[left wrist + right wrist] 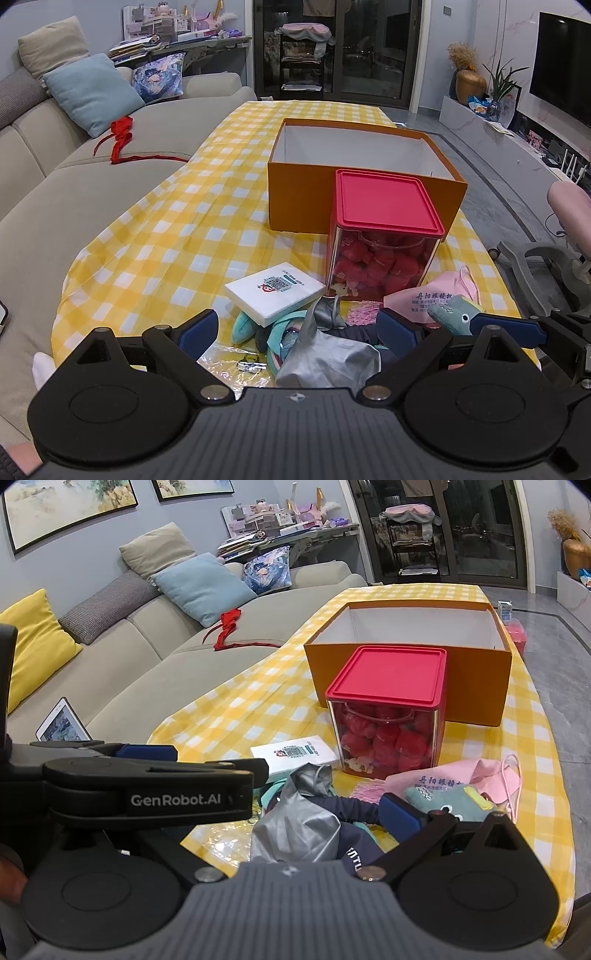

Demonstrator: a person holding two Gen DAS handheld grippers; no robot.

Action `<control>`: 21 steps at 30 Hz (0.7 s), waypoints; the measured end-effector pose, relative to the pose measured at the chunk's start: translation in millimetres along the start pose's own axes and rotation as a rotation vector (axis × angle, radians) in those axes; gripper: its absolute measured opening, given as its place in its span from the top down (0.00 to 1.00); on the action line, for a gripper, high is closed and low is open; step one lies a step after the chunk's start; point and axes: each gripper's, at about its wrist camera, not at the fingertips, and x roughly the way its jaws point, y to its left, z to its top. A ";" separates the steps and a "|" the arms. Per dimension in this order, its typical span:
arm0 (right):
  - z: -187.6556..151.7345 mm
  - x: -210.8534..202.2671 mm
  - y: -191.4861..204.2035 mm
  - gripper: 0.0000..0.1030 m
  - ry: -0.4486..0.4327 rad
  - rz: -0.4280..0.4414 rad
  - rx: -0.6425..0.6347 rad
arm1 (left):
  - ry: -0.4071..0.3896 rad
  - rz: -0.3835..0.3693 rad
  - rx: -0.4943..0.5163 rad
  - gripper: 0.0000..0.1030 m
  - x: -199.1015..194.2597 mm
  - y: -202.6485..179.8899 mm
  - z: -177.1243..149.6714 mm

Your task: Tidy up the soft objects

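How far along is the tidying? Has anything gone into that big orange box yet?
From what shows, barely started. The orange box looks bare inside. Both tongs, left and right, are open over the pile, holding nothing. The grey cloth, teal plush and pink bag lie on the table.

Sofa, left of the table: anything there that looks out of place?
Yes. A red fabric strip lies crumpled on the sofa seat, one end trailing toward the yellow checked tablecloth, apart from the soft things heaped at the table's near end. The orange box looks empty.
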 end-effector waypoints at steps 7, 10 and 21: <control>-0.9 1.2 -1.7 0.03 0.020 -0.019 0.009 | 0.017 -0.007 0.009 0.00 2.8 -1.1 0.6; -0.5 -0.4 -4.9 0.03 0.021 -0.029 0.026 | 0.022 -0.039 -0.002 0.00 2.6 1.7 0.4; -4.1 -13.1 -19.0 0.03 0.018 -0.072 0.074 | 0.009 -0.075 0.021 0.00 -2.1 -5.8 1.5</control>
